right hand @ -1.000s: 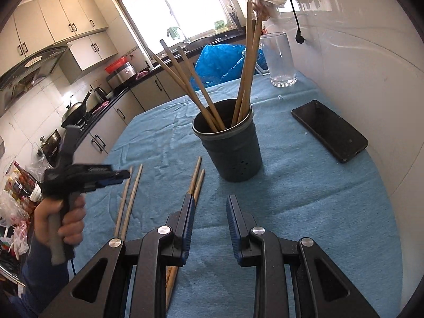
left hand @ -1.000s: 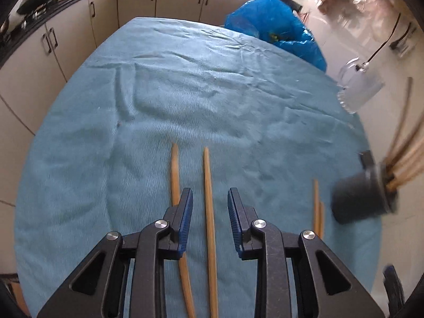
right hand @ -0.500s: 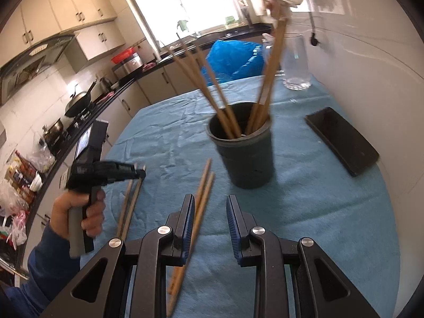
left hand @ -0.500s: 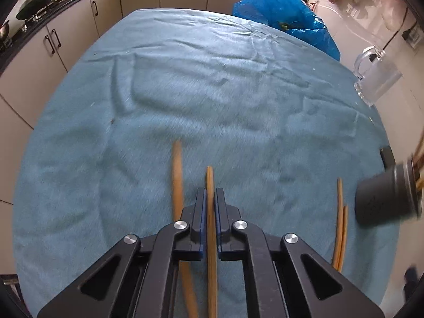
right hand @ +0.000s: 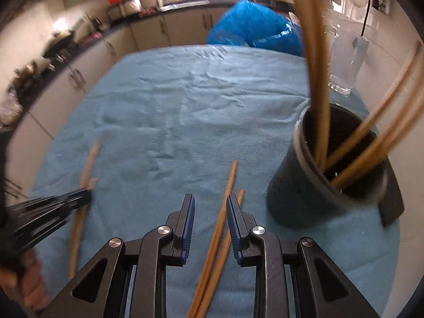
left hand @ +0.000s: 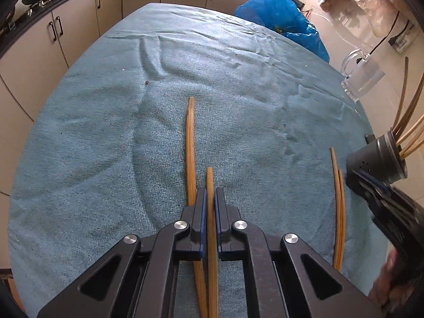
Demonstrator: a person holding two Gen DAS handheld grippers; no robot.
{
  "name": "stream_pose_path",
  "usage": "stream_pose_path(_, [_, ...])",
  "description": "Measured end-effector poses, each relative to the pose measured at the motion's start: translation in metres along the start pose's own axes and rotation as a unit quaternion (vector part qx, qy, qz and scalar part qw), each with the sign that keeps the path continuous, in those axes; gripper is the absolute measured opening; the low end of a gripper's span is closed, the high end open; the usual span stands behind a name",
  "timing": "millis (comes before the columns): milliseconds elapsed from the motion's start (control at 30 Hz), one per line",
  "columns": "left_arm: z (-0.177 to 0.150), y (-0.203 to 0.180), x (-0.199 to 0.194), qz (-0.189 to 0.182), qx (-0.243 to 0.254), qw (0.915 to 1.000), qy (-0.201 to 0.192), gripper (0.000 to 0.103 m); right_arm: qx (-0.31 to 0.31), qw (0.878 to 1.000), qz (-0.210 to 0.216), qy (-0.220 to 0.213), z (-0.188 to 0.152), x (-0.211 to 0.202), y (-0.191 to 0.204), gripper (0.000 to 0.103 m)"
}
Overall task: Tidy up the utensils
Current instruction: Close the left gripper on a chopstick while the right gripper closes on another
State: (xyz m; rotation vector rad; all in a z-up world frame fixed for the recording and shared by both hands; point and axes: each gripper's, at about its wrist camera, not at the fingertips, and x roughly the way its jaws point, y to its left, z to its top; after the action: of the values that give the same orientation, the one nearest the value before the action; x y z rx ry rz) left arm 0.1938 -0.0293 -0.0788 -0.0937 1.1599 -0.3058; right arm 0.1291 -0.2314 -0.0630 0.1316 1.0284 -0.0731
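A kitchen table draped in a blue cloth (left hand: 106, 145) is serving as the work surface, with wooden chopsticks lying scattered across it. The left gripper (left hand: 209, 198) is clamping one chopstick (left hand: 210, 182) between its blue-padded fingers, the stick's tip poking out just beyond them, while a second chopstick (left hand: 190, 143) is lying on the cloth just beside it on the left. The right gripper (right hand: 210, 206) is hovering with its jaws parted and holding nothing, straddling one stick of a pair of chopsticks (right hand: 225, 206) that is resting on the cloth; the other stick of that pair is lying under the right-hand finger. Near that pair, to the right, a dark utensil holder (right hand: 326, 185) is standing with several chopsticks already leaning inside it. A flat dark object (right hand: 392, 206), partly hidden, is lying behind the holder. Further back, a clear glass mug (left hand: 361, 79) is sitting near the wall, and a blue plastic bag (left hand: 281, 18) is bulging at the table's far edge, in front of the cream cabinets (left hand: 79, 26).
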Motion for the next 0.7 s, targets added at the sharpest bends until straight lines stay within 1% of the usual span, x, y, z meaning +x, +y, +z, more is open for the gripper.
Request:
stream_pose_path(67, [-0.001,0.001,-0.001,-0.005,-0.001,1.0,-0.001,0.005,-0.001,1.0,-0.017,0.008,0.007,0.011,0.0,0.027])
stream_pose_path(167, [0.0,0.004,-0.001,-0.016,-0.004,0.9999,-0.001,0.005,0.003,0.999,-0.025,0.023,0.015,0.026,-0.003,0.026])
stream_pose_path(300, [-0.002,0.006,-0.001,-0.022,-0.005,0.9997,-0.001,0.006,-0.005,0.998,-0.046,0.036,0.018,0.035,0.001,0.026])
stream_pose_path(367, [-0.001,0.006,-0.001,-0.024,-0.005,0.9997,-0.002,0.006,-0.008,0.997,-0.053,0.047,0.018,0.042,0.002,0.024])
stream_pose_path(467, [-0.001,0.006,0.0,-0.025,-0.005,0.9997,-0.003,0.006,-0.006,0.997,-0.052,0.052,0.018,0.044,0.001,0.024])
stream_pose_path(500, [-0.001,0.006,0.0,-0.026,-0.006,0.9996,-0.003,0.006,-0.003,0.997,-0.048,0.053,0.018,0.044,0.001,0.022])
stream_pose_path(533, [-0.001,0.006,0.0,-0.027,-0.006,0.9996,-0.003,0.006,-0.001,0.998,-0.042,0.055,0.019,0.044,0.001,0.018])
stream_pose_path(567, [-0.001,0.006,0.0,-0.027,-0.006,0.9996,-0.003,0.006,-0.003,0.998,-0.033,0.056,0.019,0.046,0.003,0.008])
stream_pose_path(633, [-0.001,0.006,0.0,-0.026,-0.006,0.9996,-0.003,0.006,-0.013,0.998,-0.017,0.06,0.017,0.044,0.009,0.008])
stream_pose_path(700, [-0.001,0.006,0.0,-0.024,-0.005,0.9997,-0.002,0.006,-0.017,0.997,0.027,0.067,0.012,0.04,0.016,0.007])
